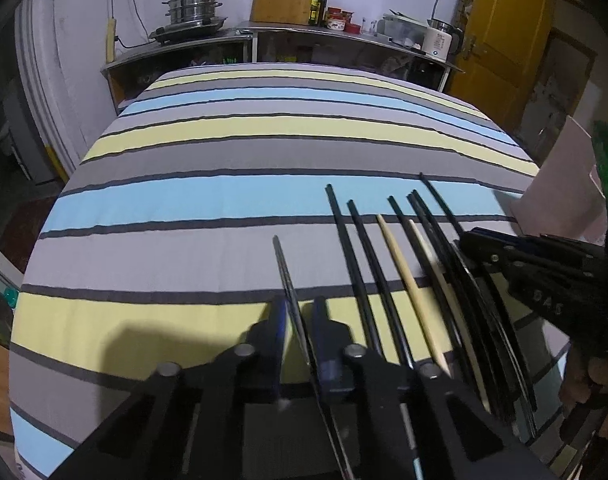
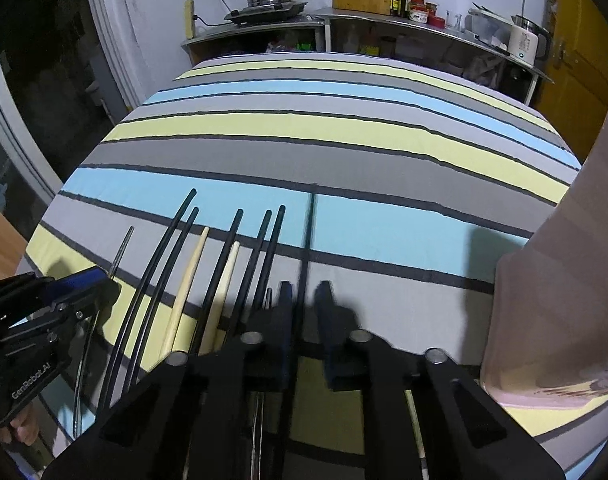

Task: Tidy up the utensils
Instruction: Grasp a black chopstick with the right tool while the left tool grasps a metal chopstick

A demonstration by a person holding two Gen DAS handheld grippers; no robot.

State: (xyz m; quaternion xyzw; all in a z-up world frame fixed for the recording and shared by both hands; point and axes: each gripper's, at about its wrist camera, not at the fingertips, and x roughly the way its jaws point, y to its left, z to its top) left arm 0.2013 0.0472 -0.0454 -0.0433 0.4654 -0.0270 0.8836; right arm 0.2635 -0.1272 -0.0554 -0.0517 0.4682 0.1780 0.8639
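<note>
- Left gripper [image 1: 298, 316] is clenched on a metal chopstick [image 1: 285, 268] poking out ahead of it.
- Right gripper [image 2: 304, 300] grasps a dark chopstick [image 2: 309, 224].
- Between them, more chopsticks [image 2: 224, 264] lie on the striped cloth [image 2: 304, 128].

Striped cloth-covered table [image 1: 208, 160]: black chopsticks [image 1: 354, 256], pale wooden chopsticks [image 1: 404, 272] side by side; pink box [image 2: 564, 264] right.
</note>
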